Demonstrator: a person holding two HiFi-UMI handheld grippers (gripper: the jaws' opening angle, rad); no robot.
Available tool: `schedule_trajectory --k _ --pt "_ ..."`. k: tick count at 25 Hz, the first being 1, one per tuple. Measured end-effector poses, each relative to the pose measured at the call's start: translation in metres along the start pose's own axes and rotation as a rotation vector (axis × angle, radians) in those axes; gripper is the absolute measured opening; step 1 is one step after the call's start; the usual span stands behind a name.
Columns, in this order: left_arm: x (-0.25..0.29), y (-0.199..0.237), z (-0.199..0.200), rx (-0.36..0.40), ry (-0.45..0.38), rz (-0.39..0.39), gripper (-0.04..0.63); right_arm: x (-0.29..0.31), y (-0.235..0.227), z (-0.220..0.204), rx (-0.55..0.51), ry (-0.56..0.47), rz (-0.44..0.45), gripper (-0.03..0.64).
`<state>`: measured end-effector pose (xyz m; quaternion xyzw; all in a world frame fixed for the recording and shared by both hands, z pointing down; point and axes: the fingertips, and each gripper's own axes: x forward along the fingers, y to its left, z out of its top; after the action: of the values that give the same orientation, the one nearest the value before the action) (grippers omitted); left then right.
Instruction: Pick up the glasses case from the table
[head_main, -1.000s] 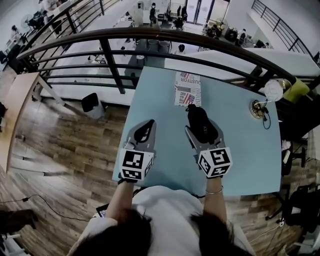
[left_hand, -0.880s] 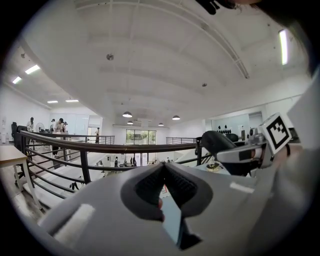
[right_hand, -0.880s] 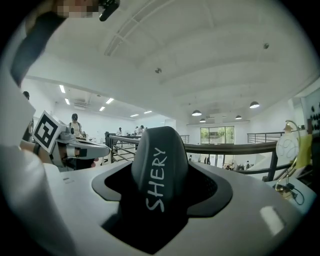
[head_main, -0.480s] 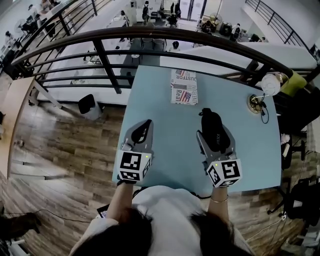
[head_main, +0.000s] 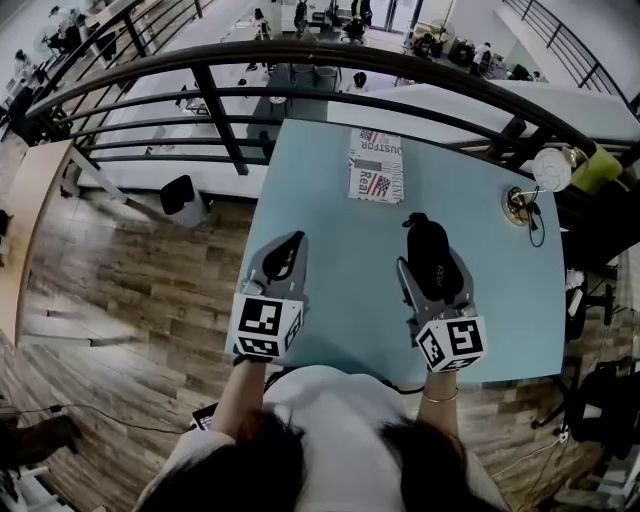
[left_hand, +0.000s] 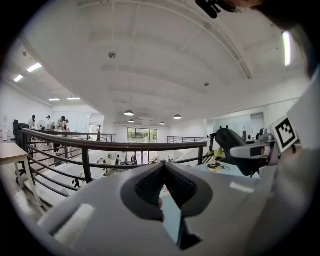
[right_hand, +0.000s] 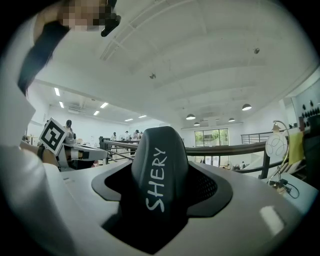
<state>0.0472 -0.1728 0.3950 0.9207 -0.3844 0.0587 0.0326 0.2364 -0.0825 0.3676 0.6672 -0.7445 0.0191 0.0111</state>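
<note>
A black glasses case (head_main: 429, 252) printed "SHERY" (right_hand: 159, 172) sits clamped between the jaws of my right gripper (head_main: 425, 250), held above the light blue table (head_main: 330, 240) at its right half. In the left gripper view the case (left_hand: 231, 142) shows at the right, raised in the other gripper. My left gripper (head_main: 284, 262) hovers over the table's left side with its jaws closed together and nothing between them.
A folded newspaper (head_main: 376, 166) lies at the table's far edge. A small brass lamp base with a cord (head_main: 520, 206) stands at the far right corner. A dark metal railing (head_main: 300, 70) runs behind the table. Wooden floor lies to the left.
My right gripper has drawn back toward me and to the right with the case in it over the last second. The left gripper has stayed about where it was.
</note>
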Motion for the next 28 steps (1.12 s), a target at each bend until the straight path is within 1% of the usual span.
schedule_trajectory --k 28 --pt "0.0051 -0.0004 -0.0059 -0.002 0.013 0.003 0.055 0.0046 -0.0012 -0.0074 0.022 0.01 0.012 0.333"
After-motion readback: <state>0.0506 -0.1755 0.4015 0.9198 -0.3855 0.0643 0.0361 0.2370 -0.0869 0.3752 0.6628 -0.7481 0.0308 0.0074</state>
